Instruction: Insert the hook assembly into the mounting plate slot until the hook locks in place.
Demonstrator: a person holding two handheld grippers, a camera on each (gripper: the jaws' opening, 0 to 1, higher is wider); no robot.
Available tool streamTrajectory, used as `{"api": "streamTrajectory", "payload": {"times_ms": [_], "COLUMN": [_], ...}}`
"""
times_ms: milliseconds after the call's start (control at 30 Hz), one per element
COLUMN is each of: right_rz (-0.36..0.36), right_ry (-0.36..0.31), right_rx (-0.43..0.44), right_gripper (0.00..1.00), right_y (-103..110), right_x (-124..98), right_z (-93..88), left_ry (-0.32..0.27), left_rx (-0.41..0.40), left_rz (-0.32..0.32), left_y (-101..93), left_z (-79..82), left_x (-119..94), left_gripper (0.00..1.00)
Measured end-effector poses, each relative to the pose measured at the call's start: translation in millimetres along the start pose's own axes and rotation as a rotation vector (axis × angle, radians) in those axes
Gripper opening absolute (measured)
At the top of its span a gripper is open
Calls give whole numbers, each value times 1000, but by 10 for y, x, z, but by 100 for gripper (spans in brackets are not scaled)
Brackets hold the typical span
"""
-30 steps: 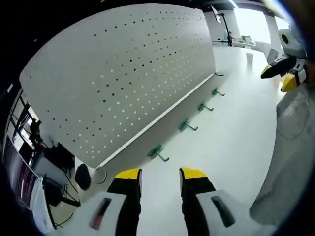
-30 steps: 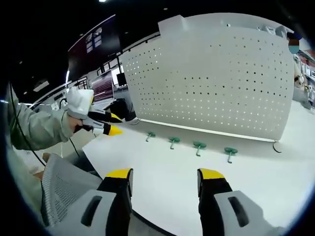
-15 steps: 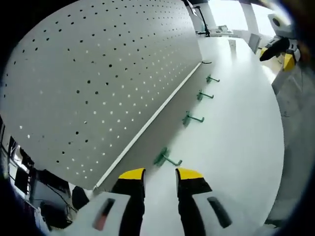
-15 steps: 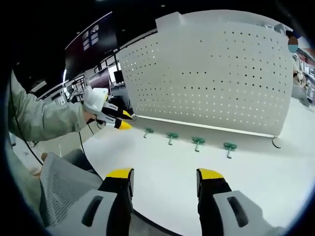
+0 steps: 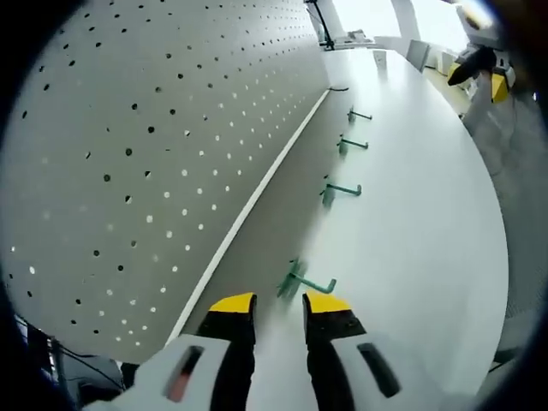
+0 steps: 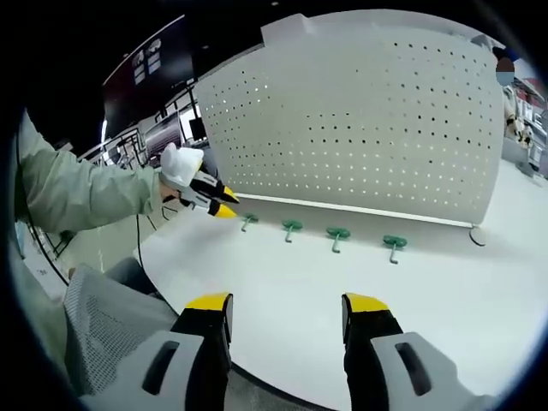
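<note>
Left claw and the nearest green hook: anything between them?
Nothing: in the left gripper view, bare white table separates the left claw from the nearest green hook.

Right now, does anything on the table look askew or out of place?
Nothing stands out. Four green hooks lie in a row on the white table beside the upright pegboard; the left gripper nears the closest one.

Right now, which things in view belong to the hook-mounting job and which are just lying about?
Job:
four green hooks on the table
white pegboard
left gripper, open, at the nearest hook
right gripper, open

Lying about:
mesh chair back
monitors in the background
</note>
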State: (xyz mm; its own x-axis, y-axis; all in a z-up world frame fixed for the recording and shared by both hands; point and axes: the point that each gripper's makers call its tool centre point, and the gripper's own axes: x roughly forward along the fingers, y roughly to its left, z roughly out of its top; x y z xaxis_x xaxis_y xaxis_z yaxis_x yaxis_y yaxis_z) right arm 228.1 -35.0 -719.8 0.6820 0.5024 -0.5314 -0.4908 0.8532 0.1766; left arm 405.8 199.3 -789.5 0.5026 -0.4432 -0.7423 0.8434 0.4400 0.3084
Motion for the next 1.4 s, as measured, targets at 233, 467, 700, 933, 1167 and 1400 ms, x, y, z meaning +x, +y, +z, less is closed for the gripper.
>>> {"api": "streamTrajectory", "payload": {"times_ms": [233,467,700,933,1167,1400], "right_rz": [-7,-12,-15,-21,-28,-29], "right_ry": [18,31,39,45,42,43], "right_rx": [11,23,41,48,55,57], "right_gripper": [49,49,49,49,49,49], "right_y": [-24,-34,-42,-54,-78,-83], "right_x": [19,37,48,48,39,39], "right_z": [-47,-86,-123,-148,-150,-158], "left_ry": [19,22,41,43,57,61], "left_rx": [3,-8,3,-1,12,15], "left_rz": [-101,-148,-196,-214,-236,-240], "left_y": [-46,-25,-47,-25,-72,-90], "left_z": [-10,-19,-24,-7,-30,-35], "left_x": [136,222,303,352,365,382], "left_gripper": [16,16,15,12,6,4]}}
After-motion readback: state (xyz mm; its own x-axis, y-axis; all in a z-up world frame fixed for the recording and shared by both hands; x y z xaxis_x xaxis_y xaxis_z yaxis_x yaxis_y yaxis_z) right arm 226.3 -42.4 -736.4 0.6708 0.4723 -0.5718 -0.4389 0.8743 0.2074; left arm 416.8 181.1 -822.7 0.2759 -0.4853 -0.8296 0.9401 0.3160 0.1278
